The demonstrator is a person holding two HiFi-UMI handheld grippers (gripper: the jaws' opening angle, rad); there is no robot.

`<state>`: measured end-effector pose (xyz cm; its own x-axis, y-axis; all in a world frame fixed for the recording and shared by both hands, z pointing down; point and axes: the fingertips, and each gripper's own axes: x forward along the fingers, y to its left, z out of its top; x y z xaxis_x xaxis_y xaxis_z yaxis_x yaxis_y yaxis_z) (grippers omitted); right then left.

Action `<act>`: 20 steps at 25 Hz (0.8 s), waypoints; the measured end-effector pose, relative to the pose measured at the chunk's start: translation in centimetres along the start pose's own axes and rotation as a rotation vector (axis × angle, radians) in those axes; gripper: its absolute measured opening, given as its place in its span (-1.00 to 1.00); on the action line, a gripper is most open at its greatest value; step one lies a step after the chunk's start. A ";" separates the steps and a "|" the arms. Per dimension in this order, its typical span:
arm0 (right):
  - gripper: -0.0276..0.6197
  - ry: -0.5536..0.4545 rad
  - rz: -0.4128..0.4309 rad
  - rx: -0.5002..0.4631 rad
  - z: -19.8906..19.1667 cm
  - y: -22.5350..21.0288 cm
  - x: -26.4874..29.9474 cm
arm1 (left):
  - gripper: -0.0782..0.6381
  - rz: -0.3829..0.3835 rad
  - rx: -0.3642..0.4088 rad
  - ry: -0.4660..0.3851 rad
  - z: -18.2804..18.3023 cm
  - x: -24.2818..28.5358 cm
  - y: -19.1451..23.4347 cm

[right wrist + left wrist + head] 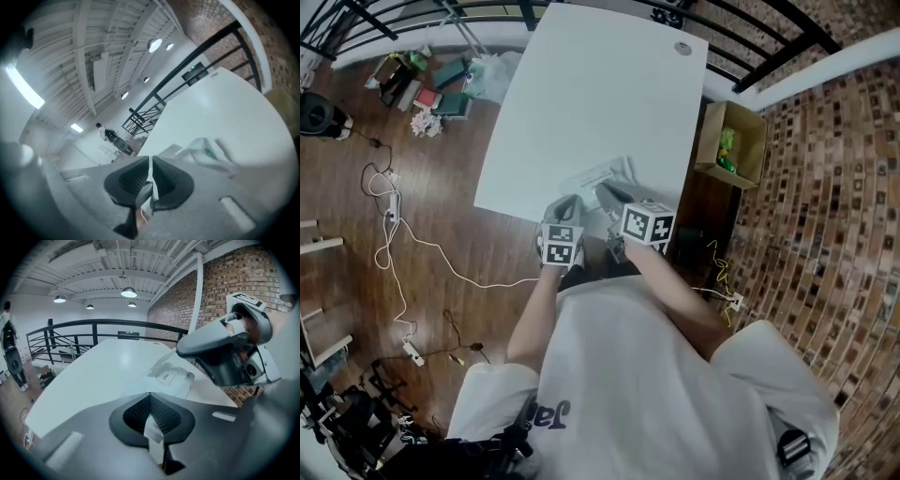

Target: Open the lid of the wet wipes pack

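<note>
A white bench (581, 84) is seen in the upper middle of the head view, set on a dark wooden floor (441, 281). A black railing (787, 37) runs along the top of the frame, and a brick wall (225, 282) fills the right. Round ceiling lamps (129, 291) are lit at the upper middle of the left gripper view. A round cap (682, 48) is set into the bench's far right corner.

An open cardboard box (755, 127) stands on the floor just beside the bench's right edge, with something green (727, 148) in it.

The wet wipes pack (602, 176) lies at the bench's near edge, low in the middle of the head view, its label marked OPEN turned up. The left tool (151, 401) is clenched on the pack's near end, with a white strip of it pinched between the pads. The right tool (151, 164) is clenched on a thin white flap, the lid (164, 364), which is seen raised off the pack's top.

White cables (394, 234) and a power strip (412, 352) trail over the floor at the left, and a heap of clutter (431, 89) lies at the upper left. A person (110, 134) stands far off beyond the railing
</note>
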<state>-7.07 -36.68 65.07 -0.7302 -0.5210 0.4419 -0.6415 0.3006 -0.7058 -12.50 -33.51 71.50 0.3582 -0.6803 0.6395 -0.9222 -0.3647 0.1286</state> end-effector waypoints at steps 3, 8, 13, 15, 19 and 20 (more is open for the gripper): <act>-0.89 0.069 -0.023 -0.235 1.9 0.6 1.6 | -0.73 0.003 0.017 0.013 -0.1 0.2 -0.2; -0.89 0.276 -0.086 -0.659 3.4 -0.3 6.1 | -0.73 0.000 0.040 0.016 -0.1 0.6 -0.3; -0.85 0.586 -0.110 -0.848 1.9 -3.0 9.6 | -0.73 0.002 0.049 0.047 -0.2 0.7 -0.3; -0.85 0.712 -0.102 -0.889 0.8 -3.9 10.3 | -0.73 0.004 0.056 0.057 -0.1 0.7 -0.1; -0.86 0.823 -0.078 -0.885 -0.3 -4.6 11.3 | -0.73 0.001 0.054 0.050 0.1 0.6 0.4; -0.87 0.832 -0.081 -0.880 -0.4 -4.7 11.4 | -0.73 0.000 0.052 0.049 0.1 0.7 0.5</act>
<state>-12.48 -43.71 73.70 -0.4007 0.0118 0.9161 -0.3962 0.8993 -0.1849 -12.74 -34.19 71.94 0.3496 -0.6489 0.6758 -0.9129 -0.3981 0.0900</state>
